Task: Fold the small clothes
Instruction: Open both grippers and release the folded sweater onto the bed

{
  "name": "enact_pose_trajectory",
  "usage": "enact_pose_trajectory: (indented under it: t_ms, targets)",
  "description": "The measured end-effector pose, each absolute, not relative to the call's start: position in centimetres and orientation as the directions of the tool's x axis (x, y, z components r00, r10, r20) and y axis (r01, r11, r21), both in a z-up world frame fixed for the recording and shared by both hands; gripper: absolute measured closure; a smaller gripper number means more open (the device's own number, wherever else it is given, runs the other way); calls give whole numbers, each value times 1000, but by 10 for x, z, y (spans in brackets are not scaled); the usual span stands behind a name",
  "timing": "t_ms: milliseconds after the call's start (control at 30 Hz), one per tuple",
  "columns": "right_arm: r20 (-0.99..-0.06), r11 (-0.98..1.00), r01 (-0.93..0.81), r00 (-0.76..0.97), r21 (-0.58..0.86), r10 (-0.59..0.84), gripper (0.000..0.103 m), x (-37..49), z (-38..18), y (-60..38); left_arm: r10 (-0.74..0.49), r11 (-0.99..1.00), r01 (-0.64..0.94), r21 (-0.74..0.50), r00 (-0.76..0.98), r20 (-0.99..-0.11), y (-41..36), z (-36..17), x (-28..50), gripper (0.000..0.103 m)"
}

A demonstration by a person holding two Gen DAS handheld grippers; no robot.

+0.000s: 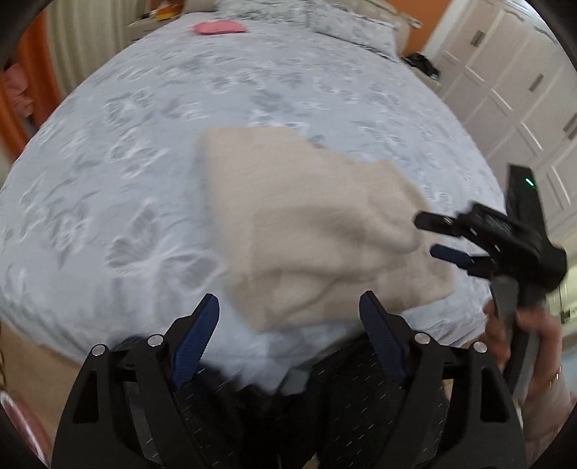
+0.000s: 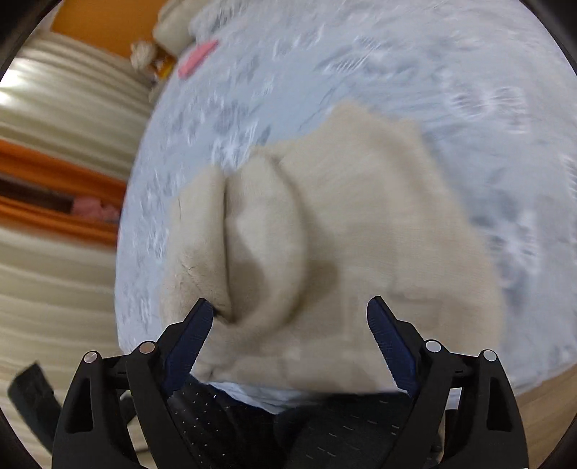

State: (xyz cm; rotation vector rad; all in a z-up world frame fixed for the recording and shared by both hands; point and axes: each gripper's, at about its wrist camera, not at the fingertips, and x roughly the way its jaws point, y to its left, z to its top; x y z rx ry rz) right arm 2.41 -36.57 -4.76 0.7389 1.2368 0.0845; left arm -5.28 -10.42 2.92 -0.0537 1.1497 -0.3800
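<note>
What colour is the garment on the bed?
Beige, plain with no pattern; the garment shows best in the right wrist view.

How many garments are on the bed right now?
2: a beige garment lying partly folded near the bed's front edge, and a pink folded piece at the far end. Others may be hidden.

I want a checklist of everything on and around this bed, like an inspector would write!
Surface: a bed with a grey flowered cover.
Job's things: a beige garment, partly folded and bunched, lies near the bed's front edge; a pink folded cloth sits at the far end.
Clutter: a dark bundle beside the bed; too blurred to name.
Grippers: the left gripper is open with nothing between its fingers; the right gripper is open over the garment, not gripping it.
Cables: nothing seen.
Surroundings: a white wardrobe, pale curtains, orange walls.
</note>
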Motion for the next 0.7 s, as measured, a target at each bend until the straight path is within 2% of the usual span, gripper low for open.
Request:
enact_pose_trajectory:
  t_ms: [100,233,300,367,433,467,500,533,600,700]
  targets:
    - [-823,780,309,373,545,428,17,28,-32,-340,-307,946,222,-238,368,-878,-80,32,-60,23]
    - [-853,894,159,407,419,328,17,35,2,-302,-309,947,211,-243,384,-870,-63,34,-69,19]
    - [-884,928,87,349,361,311,17,49,-3,-288,-312,946,213,-246,376,-873,-58,30,-74,19]
    - [-918,948,87,289,306,270,17,58,-17,-287,-323,943,205,-263,369,-871,-55,27,-78,19]
    - [-917,933,109,252,344,309,17,56,-27,-290,-337,939,196,-281,374,-864,-51,29,-81,19]
    - [-896,905,112,237,409,376,25,53,-35,-290,-349,936,192,-296,381,-856,-48,30,-84,19]
    - [-884,891,105,221,441,412,38,52,-42,-287,-353,935,190,-301,385,-853,-45,31,-86,18]
    - [-891,894,105,193,435,411,85,52,-50,-284,-353,935,190,-301,383,-854,-43,29,-87,18]
    - [-886,885,132,200,447,418,88,50,-48,-282,-344,937,187,-294,375,-861,-41,26,-87,18]
    - [-802,843,114,397,525,446,89,38,11,-301,-350,936,171,-307,380,-856,-35,29,-87,18]
